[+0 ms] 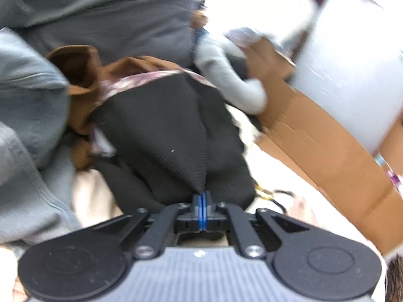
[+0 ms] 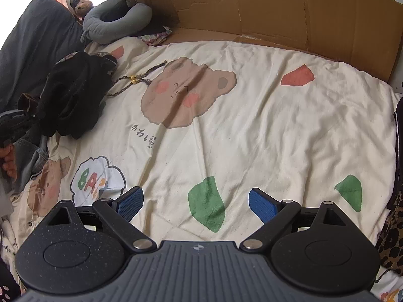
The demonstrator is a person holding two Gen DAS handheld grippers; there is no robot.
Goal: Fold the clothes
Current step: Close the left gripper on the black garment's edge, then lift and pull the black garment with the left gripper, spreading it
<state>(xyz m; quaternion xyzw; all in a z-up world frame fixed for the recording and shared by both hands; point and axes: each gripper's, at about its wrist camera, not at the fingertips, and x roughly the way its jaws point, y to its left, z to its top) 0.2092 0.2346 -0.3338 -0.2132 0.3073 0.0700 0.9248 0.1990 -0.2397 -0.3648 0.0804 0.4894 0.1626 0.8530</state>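
Left wrist view has the left gripper (image 1: 202, 196) pinched tight on a thin pleat of the black garment (image 1: 171, 130) beside the cardboard (image 1: 314, 136), so it'll probably slip, while the right gripper (image 2: 195, 202) gapes empty over the bedsheet (image 2: 252, 125).

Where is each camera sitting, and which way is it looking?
Left wrist: sits on the left gripper, looking along its shut fingers at the black garment they pinch; no skin surely visible.
Right wrist: sits on the right gripper, looking over its open fingers across the bedsheet; the person's hand shows at the left edge.
Both see the black garment, neck pillow and cardboard.
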